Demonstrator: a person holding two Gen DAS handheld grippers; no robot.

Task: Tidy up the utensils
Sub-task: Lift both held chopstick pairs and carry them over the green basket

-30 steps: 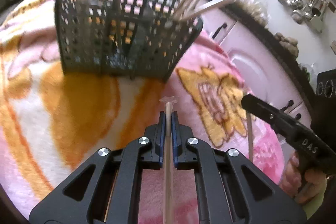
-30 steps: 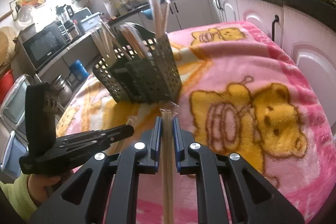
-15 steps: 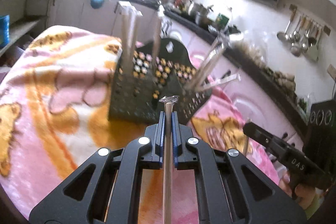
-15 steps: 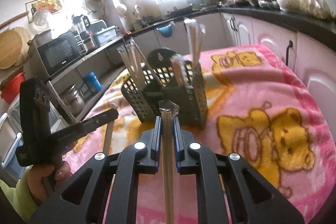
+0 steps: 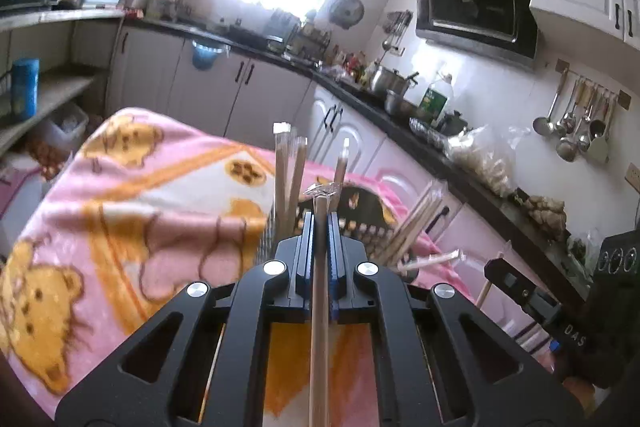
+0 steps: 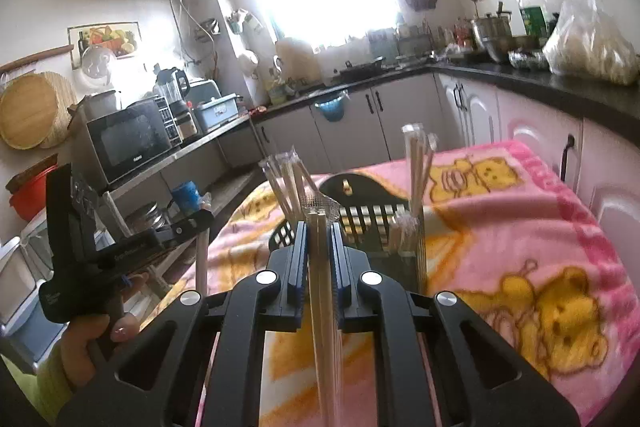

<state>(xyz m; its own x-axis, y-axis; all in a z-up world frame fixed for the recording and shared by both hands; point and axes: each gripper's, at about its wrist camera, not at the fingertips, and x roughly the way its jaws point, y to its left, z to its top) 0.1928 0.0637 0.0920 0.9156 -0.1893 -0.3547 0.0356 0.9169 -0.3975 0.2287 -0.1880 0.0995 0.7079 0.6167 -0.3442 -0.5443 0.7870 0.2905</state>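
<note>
Holding wrapped chopsticks [image 5: 320,307] lengthwise in clamped left jaws, right likewise [image 6: 324,307]; caddy [image 5: 372,215] apparently dead ahead at 12 o'clock.

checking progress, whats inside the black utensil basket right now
Several wrapped chopsticks stand in the black basket, grouped at separate spots. Its lower part and floor are hidden behind the right gripper.
</note>
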